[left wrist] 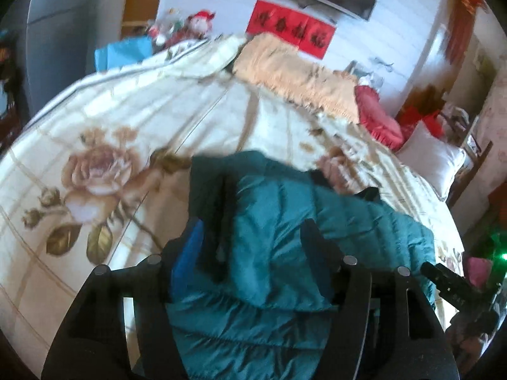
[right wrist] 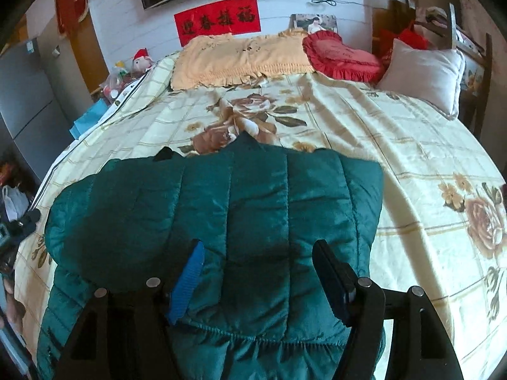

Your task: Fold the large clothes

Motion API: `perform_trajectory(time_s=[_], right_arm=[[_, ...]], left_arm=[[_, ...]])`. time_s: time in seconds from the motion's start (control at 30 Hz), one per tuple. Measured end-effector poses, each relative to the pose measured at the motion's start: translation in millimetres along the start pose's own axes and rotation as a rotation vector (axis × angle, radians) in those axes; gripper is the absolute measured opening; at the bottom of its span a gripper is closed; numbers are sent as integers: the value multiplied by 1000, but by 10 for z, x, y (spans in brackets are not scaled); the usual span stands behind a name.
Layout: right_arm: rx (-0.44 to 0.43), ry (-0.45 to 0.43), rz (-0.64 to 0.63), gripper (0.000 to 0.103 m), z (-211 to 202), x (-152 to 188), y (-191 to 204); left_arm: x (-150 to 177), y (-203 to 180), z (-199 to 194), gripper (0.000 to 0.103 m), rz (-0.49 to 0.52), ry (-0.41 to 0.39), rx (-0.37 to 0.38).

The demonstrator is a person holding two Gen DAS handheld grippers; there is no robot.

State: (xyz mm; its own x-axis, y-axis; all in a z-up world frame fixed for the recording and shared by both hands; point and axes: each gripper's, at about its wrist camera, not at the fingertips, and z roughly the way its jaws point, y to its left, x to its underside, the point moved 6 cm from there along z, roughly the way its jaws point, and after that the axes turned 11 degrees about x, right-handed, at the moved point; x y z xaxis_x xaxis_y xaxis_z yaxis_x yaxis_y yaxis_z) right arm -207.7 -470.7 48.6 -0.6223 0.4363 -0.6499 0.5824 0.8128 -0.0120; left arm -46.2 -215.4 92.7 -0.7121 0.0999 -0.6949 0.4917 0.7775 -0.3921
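Observation:
A teal quilted puffer jacket [left wrist: 279, 215] lies on the flowered bedspread [left wrist: 104, 133], bunched up in the left wrist view. My left gripper [left wrist: 253, 234] hangs just over it with its jaws apart; jacket fabric shows between the blue pad [left wrist: 191, 247] and the black finger [left wrist: 312, 234], and neither presses on it. In the right wrist view the jacket [right wrist: 237, 196] is spread flatter, its elastic hem nearest the camera. My right gripper [right wrist: 258, 253] stands open above that hem end with nothing pinched.
At the head of the bed lie an orange fringed pillow [right wrist: 240, 57], a red heart cushion [right wrist: 342, 53] and a white pillow [right wrist: 424, 72]. The bedspread [right wrist: 412, 158] stretches right of the jacket. Toys and a blue box [left wrist: 126, 50] sit beside the bed.

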Motion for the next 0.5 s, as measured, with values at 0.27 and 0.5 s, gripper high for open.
perform_trajectory(time_s=[0.27, 0.5], right_arm=[[20, -7, 1, 68, 183, -205, 30], [79, 32, -39, 68, 602, -256, 38]], left_arm=[[94, -130, 518, 64, 100, 88, -84], [214, 105, 942, 65, 115, 156, -168]])
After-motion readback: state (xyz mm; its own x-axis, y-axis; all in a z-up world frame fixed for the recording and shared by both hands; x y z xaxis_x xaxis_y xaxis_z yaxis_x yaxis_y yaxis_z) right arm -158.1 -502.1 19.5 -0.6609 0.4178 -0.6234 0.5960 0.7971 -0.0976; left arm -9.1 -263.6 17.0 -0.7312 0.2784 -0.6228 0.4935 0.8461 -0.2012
